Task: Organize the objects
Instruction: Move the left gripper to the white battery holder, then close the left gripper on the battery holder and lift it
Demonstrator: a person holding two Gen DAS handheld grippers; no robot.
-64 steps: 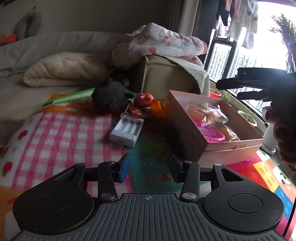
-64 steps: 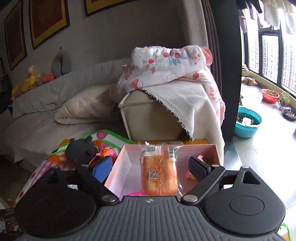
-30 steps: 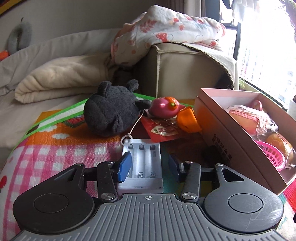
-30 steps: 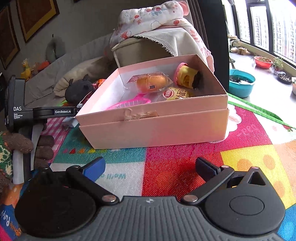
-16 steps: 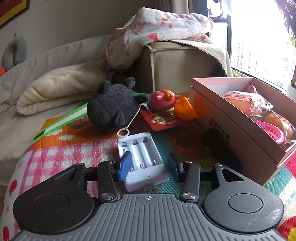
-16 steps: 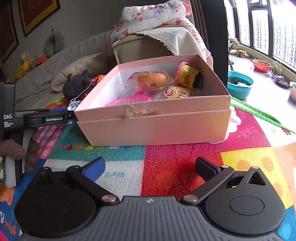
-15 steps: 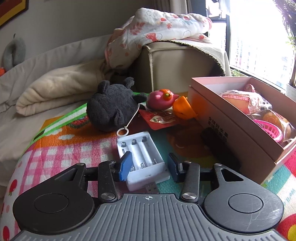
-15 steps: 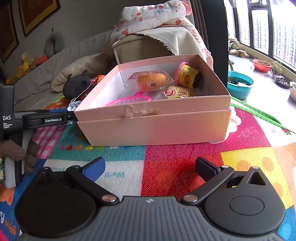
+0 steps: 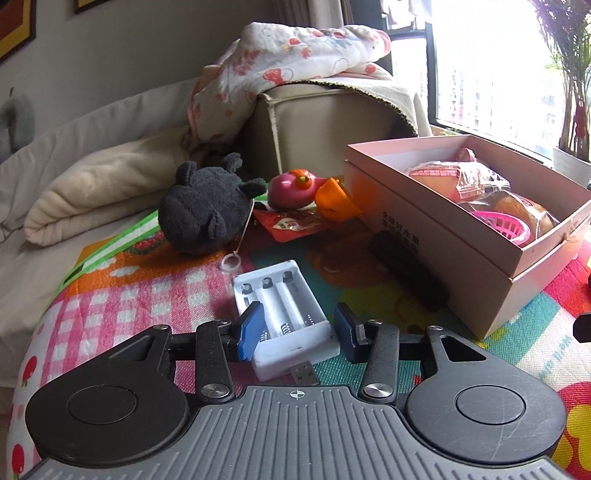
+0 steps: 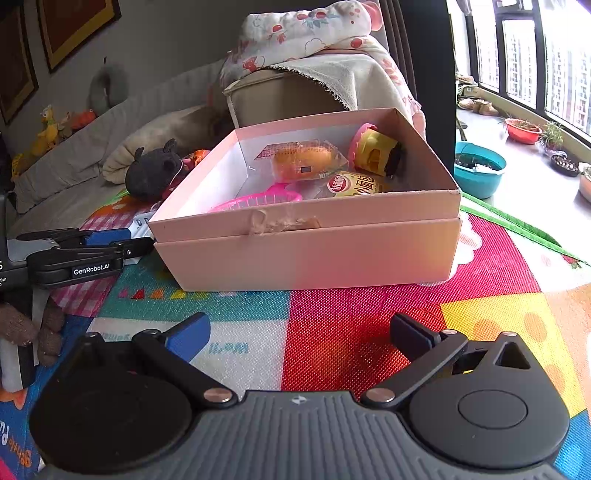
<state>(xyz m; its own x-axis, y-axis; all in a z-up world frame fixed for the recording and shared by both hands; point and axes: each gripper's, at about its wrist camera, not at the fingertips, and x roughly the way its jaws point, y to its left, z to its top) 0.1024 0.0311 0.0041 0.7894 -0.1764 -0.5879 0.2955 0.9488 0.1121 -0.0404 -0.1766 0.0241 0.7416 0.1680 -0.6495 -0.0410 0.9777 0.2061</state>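
Left gripper (image 9: 297, 328) is set astride the white battery charger (image 9: 282, 314); right gripper (image 10: 299, 336) is held spread and empty over the play mat (image 10: 332, 332).

Contact seems made by the left blue pad only, a gap showing at the other pad, so no firm clench can be called. The charger lies flat beside the pink box (image 9: 443, 236), where packaged bread (image 10: 304, 160) is already stowed.

Colourful play mat (image 9: 155, 291) fills lower frame. Beige sofa (image 9: 92, 136) across left, folded cream blanket (image 9: 92, 192) on seat. Floral quilt (image 9: 295, 59) heaped on sofa arm, top centre. Framed pictures (image 10: 66, 26) on wall, upper left. Teal basin (image 10: 480, 170) and red plant pot (image 10: 522, 130) on floor by window (image 10: 535, 55), right. Grey neck pillow (image 10: 107, 86) on sofa back.
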